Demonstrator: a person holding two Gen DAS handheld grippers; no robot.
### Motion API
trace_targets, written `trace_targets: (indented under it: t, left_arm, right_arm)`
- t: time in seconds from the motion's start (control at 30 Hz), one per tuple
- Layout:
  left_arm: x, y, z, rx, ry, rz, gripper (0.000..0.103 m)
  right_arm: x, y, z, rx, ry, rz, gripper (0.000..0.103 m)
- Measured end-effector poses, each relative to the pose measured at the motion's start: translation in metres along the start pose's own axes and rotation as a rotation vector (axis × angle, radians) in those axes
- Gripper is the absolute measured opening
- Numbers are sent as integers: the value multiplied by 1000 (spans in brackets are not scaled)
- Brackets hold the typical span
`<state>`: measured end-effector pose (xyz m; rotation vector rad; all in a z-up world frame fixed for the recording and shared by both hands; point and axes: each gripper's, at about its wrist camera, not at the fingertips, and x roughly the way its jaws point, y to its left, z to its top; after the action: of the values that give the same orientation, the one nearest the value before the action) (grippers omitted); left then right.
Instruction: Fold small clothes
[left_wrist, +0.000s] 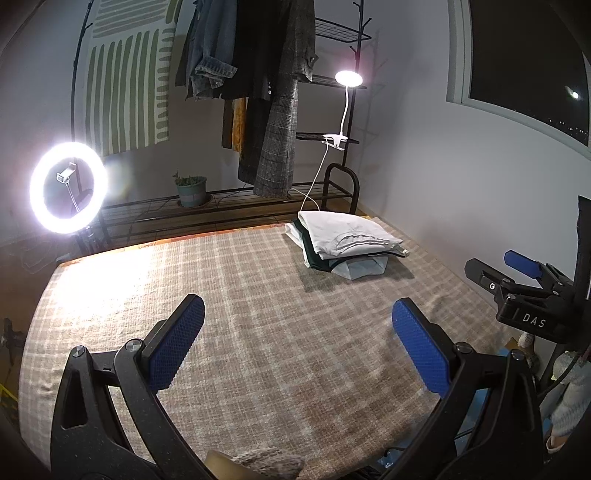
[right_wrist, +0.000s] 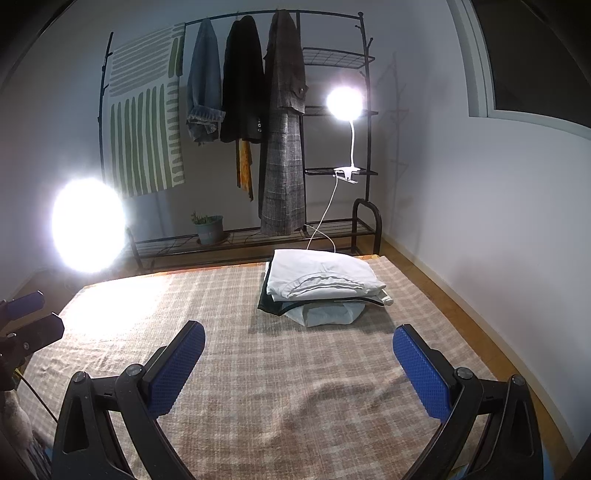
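At the far right of the checked cloth (right_wrist: 229, 369) covering the surface, a stack of folded clothes (right_wrist: 321, 284) is seen, with a white garment on top, a dark one beneath it and a pale one at the bottom. The same stack (left_wrist: 347, 240) appears in the left wrist view, well apart from both tools. Nothing unfolded is visible on the cloth in front of the fingers, so the folding seems largely done or a new garment is yet to be brought; which of these cannot be told.

The left gripper (left_wrist: 297, 339) is held spread wide and empty above the cloth, its blue pads (left_wrist: 175, 343) clear of any fabric. The right gripper (right_wrist: 299, 363) is likewise released and empty, and is glimpsed from the side at the right edge of the left view (left_wrist: 517, 280).

If another piece is to be folded, it is best laid flat in the bare middle of the cloth, well short of the stack, so that the finished pile is not dragged. Corners should be pinched near the hem, one by each tool, and lifted together so the fold line is kept straight. A slight ripple in the cloth (right_wrist: 332, 395) near the right fingers should be avoided or smoothed first.

Behind the surface, a clothes rack (right_wrist: 280, 122), a clip lamp (right_wrist: 345, 103) and a ring light (left_wrist: 68, 188) are seen.
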<state>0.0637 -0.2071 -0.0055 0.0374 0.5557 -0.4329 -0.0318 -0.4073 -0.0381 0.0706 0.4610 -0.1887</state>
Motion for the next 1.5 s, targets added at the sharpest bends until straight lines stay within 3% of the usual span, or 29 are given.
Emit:
trace_targets:
  t: [1.5]
  left_arm:
    - [-7,-2,3,5,-11,-2,103]
  right_arm:
    - [-4,8,-2,-1,10,15,103]
